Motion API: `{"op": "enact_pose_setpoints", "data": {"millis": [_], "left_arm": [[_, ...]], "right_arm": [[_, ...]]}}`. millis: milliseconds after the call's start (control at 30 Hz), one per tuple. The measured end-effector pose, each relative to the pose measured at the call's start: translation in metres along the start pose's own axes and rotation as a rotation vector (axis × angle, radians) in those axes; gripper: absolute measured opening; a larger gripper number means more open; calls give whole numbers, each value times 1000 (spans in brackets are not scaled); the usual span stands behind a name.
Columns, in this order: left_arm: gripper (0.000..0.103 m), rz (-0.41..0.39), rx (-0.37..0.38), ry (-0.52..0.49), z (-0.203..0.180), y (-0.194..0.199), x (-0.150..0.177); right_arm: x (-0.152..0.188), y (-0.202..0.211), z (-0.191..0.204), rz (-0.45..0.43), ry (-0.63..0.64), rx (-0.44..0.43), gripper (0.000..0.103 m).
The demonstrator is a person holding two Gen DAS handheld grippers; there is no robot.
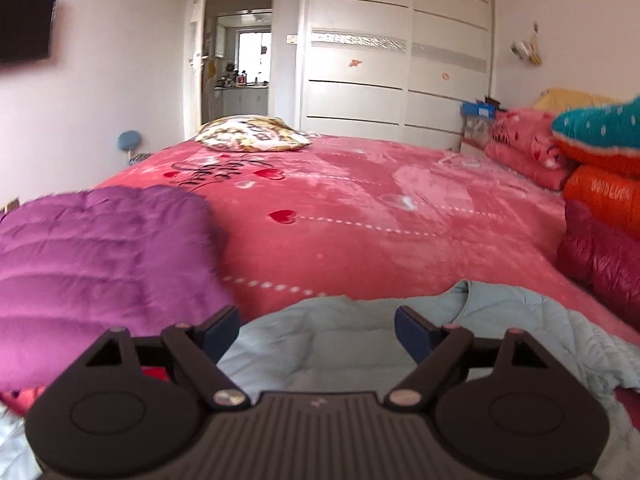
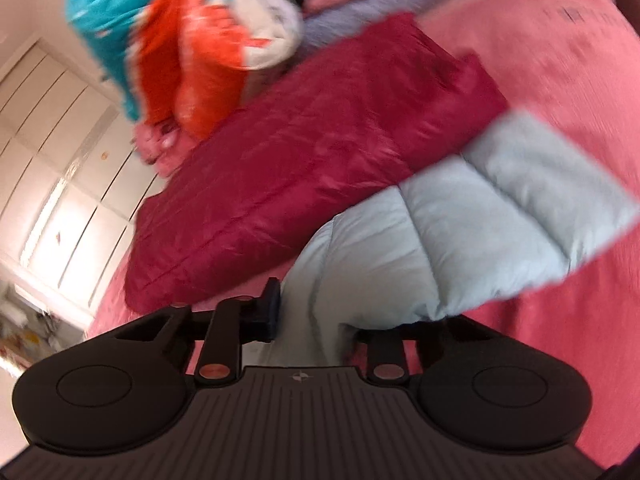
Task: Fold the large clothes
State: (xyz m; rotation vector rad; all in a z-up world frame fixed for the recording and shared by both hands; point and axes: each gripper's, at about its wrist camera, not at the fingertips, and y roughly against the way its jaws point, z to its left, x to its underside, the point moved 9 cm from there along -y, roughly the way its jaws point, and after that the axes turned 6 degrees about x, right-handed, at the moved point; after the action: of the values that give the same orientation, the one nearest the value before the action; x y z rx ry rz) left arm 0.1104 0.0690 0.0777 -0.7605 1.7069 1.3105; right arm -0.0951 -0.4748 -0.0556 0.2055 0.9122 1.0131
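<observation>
On the bed, right gripper (image 2: 308, 312) clamped on pale blue jacket (image 2: 460, 216), left gripper (image 1: 318, 328) wide, empty

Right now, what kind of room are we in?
Most likely a home bedroom: a wide bed under a pink heart-print blanket, a pillow at its far edge, and a tall white sliding-door wardrobe against the wall.

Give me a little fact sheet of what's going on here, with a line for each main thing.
Place: bedroom, bed with pink fleece blanket
Garment in work: pale blue quilted puffer jacket
Left gripper: jaws open above the pale jacket, nothing between them
Right gripper: jaws closed on a fold of the pale jacket
Nearby: purple quilted jacket, dark red shiny puffer jacket
Stack beside: orange and teal padded clothes
Far end: patterned pillow, white wardrobe
</observation>
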Motion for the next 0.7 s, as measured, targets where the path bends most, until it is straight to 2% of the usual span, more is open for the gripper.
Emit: {"op": "enact_pose_setpoints", "data": {"millis": [200,367,433,567,633,700], "left_arm": [[86,-51,26,126,48,13,0],[86,-101,115,211,68,10,-1],[86,-105,138,238,74,7,2],[86,-99,185,298,84,4,10],[86,-98,202,325,87,3,12],[86,-100,230,349,88,3,12]], "right_arm": [[13,38,80,-116,339,-93,22],[58,92,175,-254,663,-229,21],[92,114,216,-298,800,-305,21],[189,149,277,-356,1107,-483,21],[247,157,288,-346,1273,-564,20],[301,160,284,-301,1416,-624,20]]}}
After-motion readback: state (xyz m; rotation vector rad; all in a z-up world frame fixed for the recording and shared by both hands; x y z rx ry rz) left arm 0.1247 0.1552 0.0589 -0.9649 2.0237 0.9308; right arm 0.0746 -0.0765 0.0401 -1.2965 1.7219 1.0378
